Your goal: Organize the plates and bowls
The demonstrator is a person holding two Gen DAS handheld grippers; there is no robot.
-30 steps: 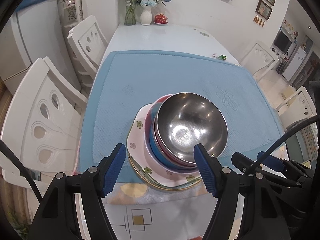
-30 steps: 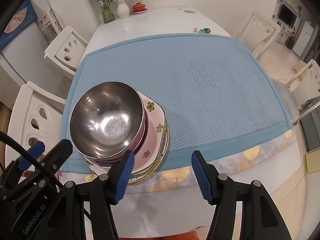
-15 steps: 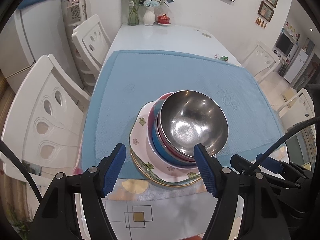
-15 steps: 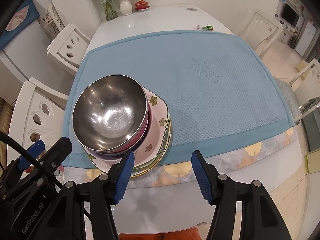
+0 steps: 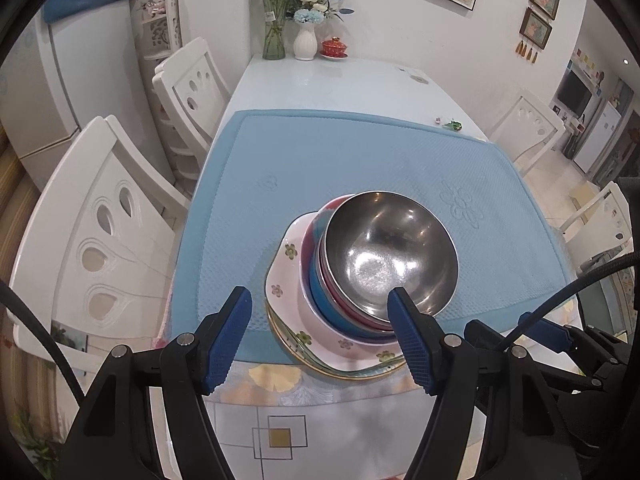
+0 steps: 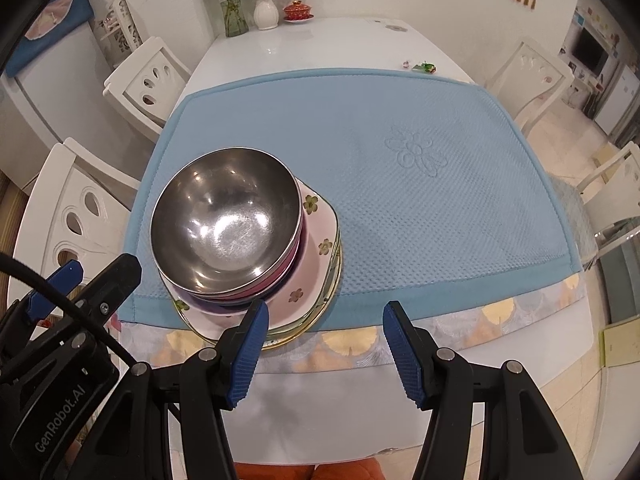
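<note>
Left tongs (image 5: 320,336) and right tongs (image 6: 322,350) both gape, empty. One stack at blue mat's (image 6: 400,216) near edge on desk (image 6: 320,40): one steel bowl (image 6: 226,216) atop coloured bowls (count unclear), floral plates (image 6: 316,240) beneath. Two vases (image 6: 266,12) far end.

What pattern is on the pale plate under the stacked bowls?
Small flowers on pale pink, on the square-cornered plate; clearest in the right wrist view.

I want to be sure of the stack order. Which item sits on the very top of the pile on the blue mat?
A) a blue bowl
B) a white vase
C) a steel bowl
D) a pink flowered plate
C: the steel bowl rests uppermost, with coloured bowls and the flowered plate beneath it.
</note>
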